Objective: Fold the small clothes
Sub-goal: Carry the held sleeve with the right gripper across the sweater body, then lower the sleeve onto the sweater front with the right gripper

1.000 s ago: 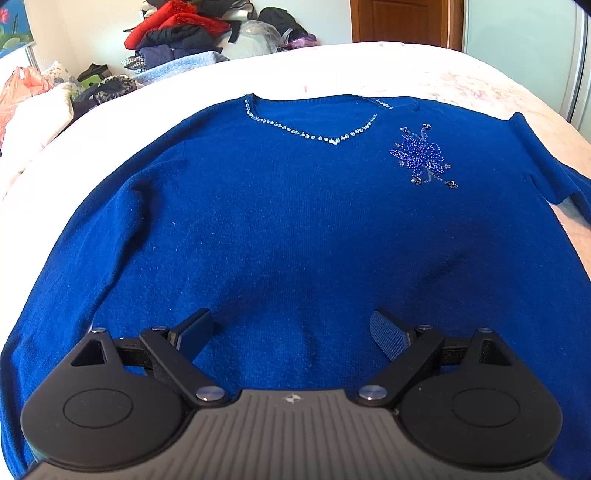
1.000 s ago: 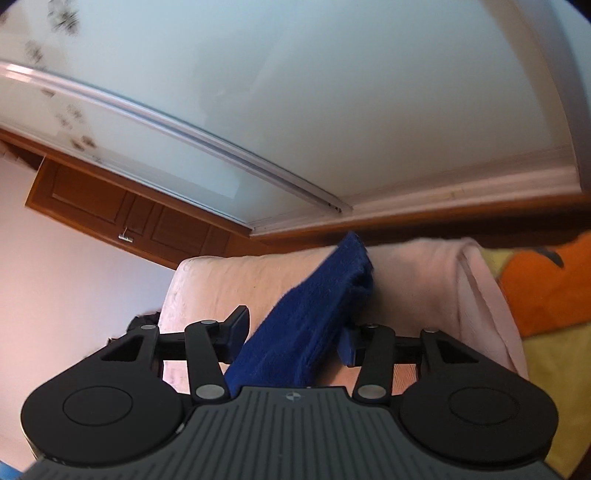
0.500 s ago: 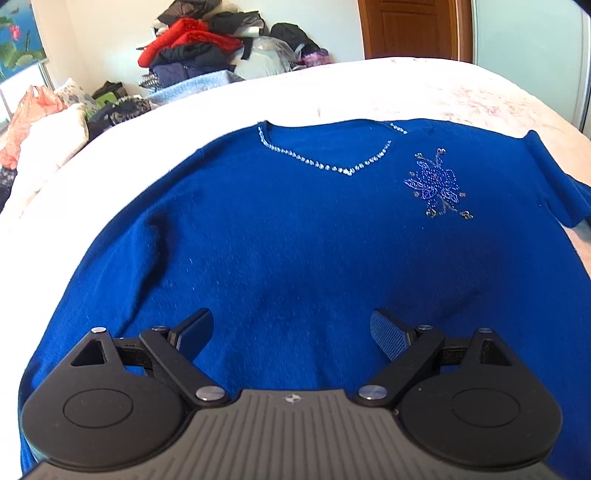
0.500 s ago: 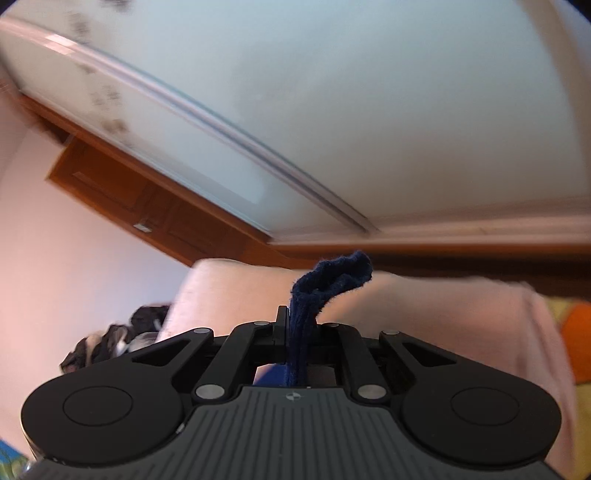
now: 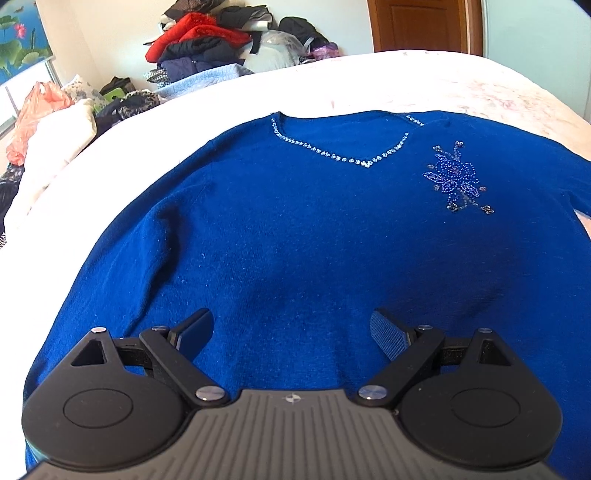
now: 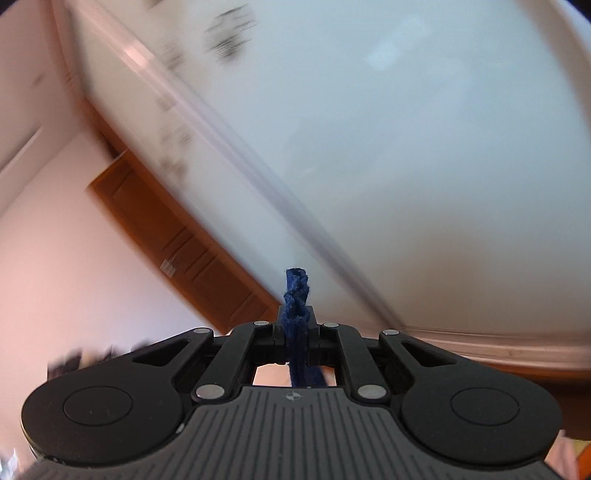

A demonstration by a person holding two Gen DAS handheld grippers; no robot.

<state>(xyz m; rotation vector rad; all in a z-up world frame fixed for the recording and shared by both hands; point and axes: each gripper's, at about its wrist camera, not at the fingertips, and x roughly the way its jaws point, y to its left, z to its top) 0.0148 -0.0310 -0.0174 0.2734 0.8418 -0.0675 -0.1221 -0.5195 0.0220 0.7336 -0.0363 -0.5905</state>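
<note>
The left gripper (image 5: 291,328) hangs low over the lower part of the sweater (image 5: 295,229), its fingers spread wide with nothing between them. The blue sweater lies flat, front up, on the bed (image 5: 369,77), filling most of the left view. Its hem runs under the gripper body and its sleeves reach out to both sides. Farther up the chest a beaded flower (image 5: 456,177) sits on the right, and a line of small stones (image 5: 340,157) trims the V neck. Beyond the neckline the pale bedcover stretches to the far edge. Behind that, a heap of clothes (image 5: 207,44) in red, black and grey is stacked against the wall, with an orange bag (image 5: 35,114) off to the left and a wooden door (image 5: 421,26) at the back right.

The right gripper (image 6: 295,328) is clamped tight on a bunched blue piece of the sweater (image 6: 295,295), which pokes up past the fingertips and trails down behind them. This view is tilted and blurred; past the cloth are a frosted sliding panel (image 6: 424,147), a wooden door (image 6: 177,240) and a pink wall (image 6: 55,258).
</note>
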